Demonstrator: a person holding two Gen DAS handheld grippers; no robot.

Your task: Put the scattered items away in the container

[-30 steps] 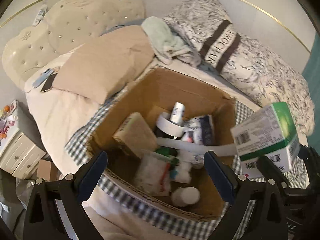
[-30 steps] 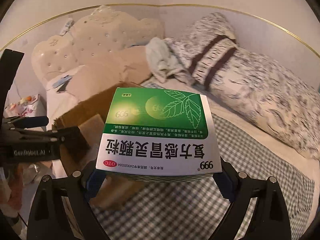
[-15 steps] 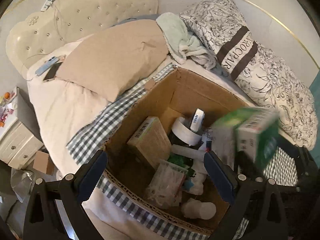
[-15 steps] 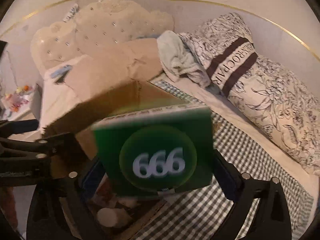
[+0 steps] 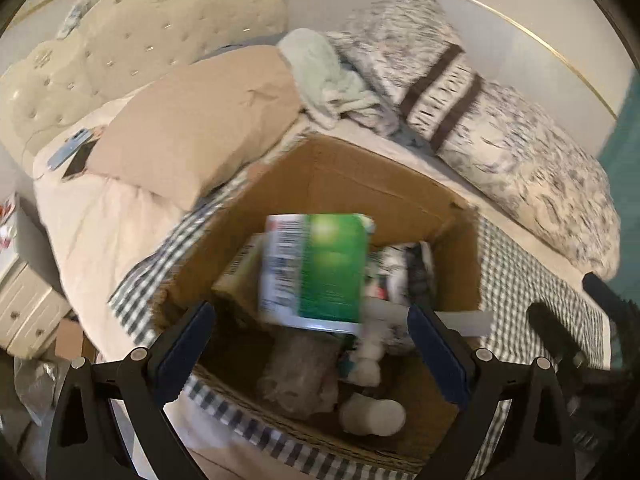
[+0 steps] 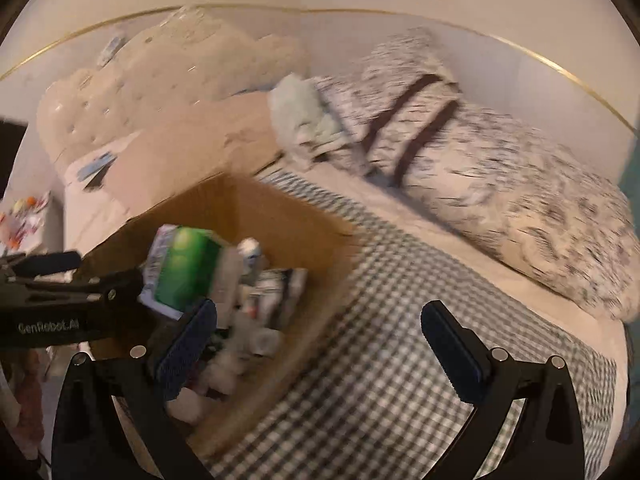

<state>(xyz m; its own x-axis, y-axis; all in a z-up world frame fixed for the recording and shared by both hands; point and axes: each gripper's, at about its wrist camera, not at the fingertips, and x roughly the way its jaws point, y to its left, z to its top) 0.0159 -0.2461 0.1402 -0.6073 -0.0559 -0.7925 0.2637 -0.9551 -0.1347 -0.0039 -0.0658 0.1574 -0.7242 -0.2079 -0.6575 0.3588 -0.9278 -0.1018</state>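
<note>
Green-white box (image 5: 320, 272), tilted, inside cardboard box (image 5: 360, 176)

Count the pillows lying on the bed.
2. A plain tan pillow lies near the headboard, left of the cardboard box. A floral pillow with dark stripes lies along the right side of the bed. Others may be hidden by the crumpled pale green cloth.

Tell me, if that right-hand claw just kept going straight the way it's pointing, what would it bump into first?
Probably the checked blanket on the bed: the open right gripper aims just past the cardboard box edge. Depth is unclear in this blurred fisheye view.
</note>
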